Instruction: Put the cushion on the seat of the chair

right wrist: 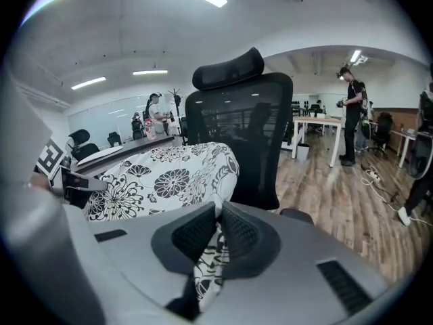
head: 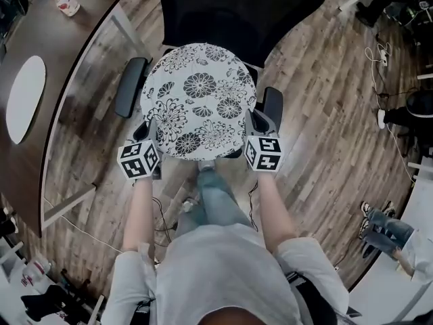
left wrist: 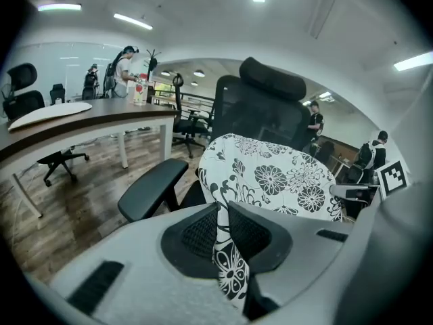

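Note:
A round white cushion (head: 199, 100) printed with black flowers hangs over the seat of a black office chair (head: 237, 9), held up between both grippers. My left gripper (head: 150, 135) is shut on the cushion's near left edge, and a fold of the fabric (left wrist: 226, 249) is pinched between its pads. My right gripper (head: 252, 128) is shut on the near right edge, with fabric (right wrist: 211, 259) between its pads. The cushion (left wrist: 270, 175) tilts toward the chair's mesh backrest (right wrist: 240, 134). The seat itself is hidden under it; both armrests (head: 130, 87) show at the sides.
A dark curved desk (head: 40, 53) with a white oval mat (head: 25, 97) and a small bottle (head: 66, 3) stands at the left. Cables (head: 169, 215) lie on the wood floor near my legs. Other people (right wrist: 352, 114) and chairs stand in the room; a seated person's legs (head: 385, 232) are at the right.

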Demonstrator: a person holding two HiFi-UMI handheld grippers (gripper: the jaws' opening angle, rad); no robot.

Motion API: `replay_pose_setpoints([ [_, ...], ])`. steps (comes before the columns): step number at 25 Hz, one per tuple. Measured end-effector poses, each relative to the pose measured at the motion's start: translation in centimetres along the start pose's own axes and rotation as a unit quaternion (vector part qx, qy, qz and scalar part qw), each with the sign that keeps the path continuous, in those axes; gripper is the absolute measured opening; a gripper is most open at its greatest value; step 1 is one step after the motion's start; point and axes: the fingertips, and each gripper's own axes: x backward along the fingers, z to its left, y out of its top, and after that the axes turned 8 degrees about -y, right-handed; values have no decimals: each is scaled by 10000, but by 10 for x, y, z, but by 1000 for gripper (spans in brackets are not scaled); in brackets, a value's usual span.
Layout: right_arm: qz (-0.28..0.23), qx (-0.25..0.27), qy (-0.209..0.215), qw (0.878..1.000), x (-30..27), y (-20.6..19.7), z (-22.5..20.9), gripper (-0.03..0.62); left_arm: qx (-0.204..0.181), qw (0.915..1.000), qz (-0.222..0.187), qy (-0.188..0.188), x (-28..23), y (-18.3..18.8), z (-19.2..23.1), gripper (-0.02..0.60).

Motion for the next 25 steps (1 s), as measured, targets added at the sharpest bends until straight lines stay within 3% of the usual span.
replay_pose_setpoints([
  [12,881,-203,-4,9959,-66,-54,-8,28,148,9970,760,67,-64,-40,34,34],
  [20,1262,-67,133,9919,-88,-78,-4,28,191,9929,1147,267,-83,-65,43,34],
  [25,1515,-320,113,9879,-104,-94,-5,28,250,9895,1367,404,-94,-77,52,34],
])
